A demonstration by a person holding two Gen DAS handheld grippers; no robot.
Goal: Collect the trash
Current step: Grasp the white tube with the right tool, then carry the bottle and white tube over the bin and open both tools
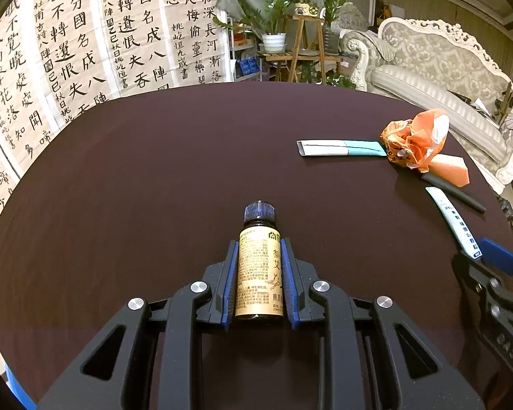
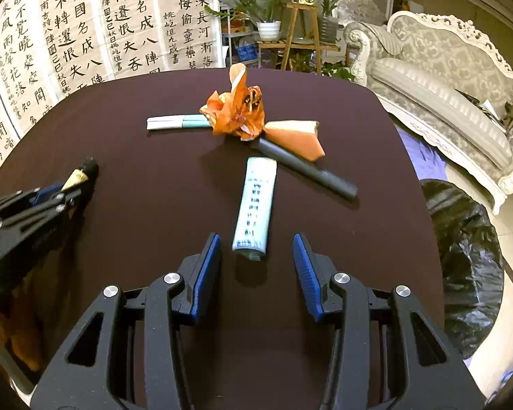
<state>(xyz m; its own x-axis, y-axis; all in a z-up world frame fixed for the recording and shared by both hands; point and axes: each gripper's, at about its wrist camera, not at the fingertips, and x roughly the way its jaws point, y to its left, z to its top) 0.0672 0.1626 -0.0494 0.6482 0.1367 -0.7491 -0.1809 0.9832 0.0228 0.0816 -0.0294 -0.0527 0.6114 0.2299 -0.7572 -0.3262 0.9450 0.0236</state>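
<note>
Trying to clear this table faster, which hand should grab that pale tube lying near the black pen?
Right. The right gripper is open with the tube just ahead; the left gripper already grips the bottle.

We see a dark maroon matt tablecloth, smooth, no sheen. Small brown glass bottle: glossy glass, tan matt paper label, ribbed dark-blue plastic cap. Left gripper and right gripper: matt black plastic frames, polished round metal pins, ribbed blue pads that look rubbery. Crumpled orange plastic wrapper: thin, glossy, creased. White-and-teal flat squeezed tube: smooth, slight sheen. Pale printed rolled tube: smooth, soft sheen; plastic or coated paper, we can't tell which. Dark grey cylindrical pen-like stick: matt. Black plastic bin bag beside the table: glossy, wrinkled.
</note>
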